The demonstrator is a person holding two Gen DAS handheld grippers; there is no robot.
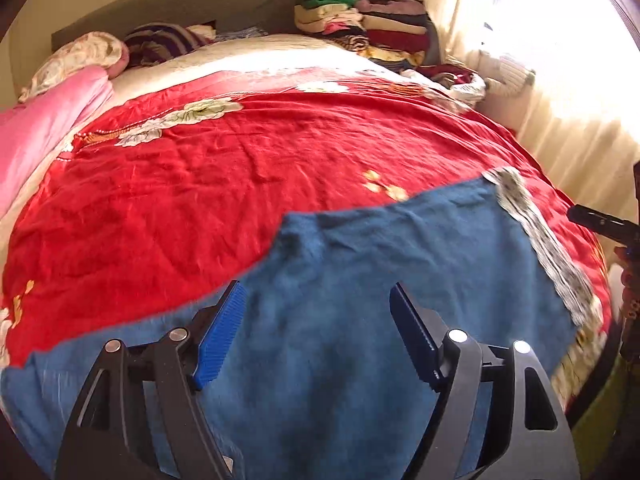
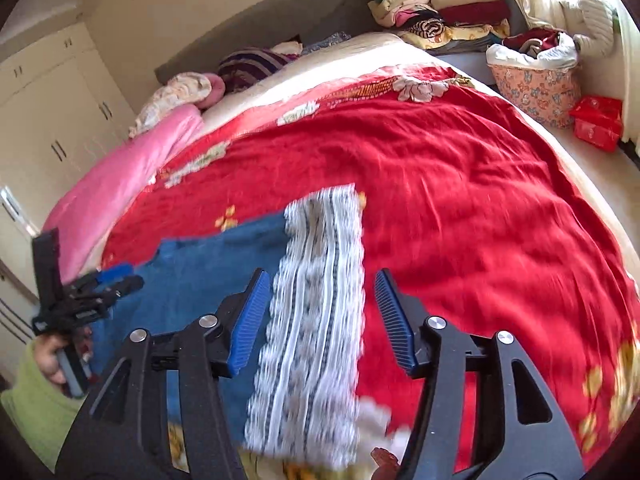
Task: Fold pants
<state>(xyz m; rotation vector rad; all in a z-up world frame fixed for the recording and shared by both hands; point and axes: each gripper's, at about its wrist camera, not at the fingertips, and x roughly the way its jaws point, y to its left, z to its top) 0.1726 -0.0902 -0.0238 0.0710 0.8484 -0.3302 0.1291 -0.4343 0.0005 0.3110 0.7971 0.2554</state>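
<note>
On the red floral bedspread [image 1: 248, 168] we see fuzzy blue pants [image 1: 360, 280] spread flat near the bed's foot, white patterned waistband [image 2: 316, 320] along their right edge, our left gripper [image 1: 316, 336] and right gripper [image 2: 320, 320] both spread wide above them, holding nothing, bare red cloth beyond.

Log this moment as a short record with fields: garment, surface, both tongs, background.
garment: blue fleecy pants with a white-and-grey patterned waistband, lying spread flat
surface: red floral bedspread
left tongs: open, above the blue fabric, holding nothing
right tongs: open, over the waistband, holding nothing
background: stack of folded clothes by the headboard; floral basket beside the bed
</note>
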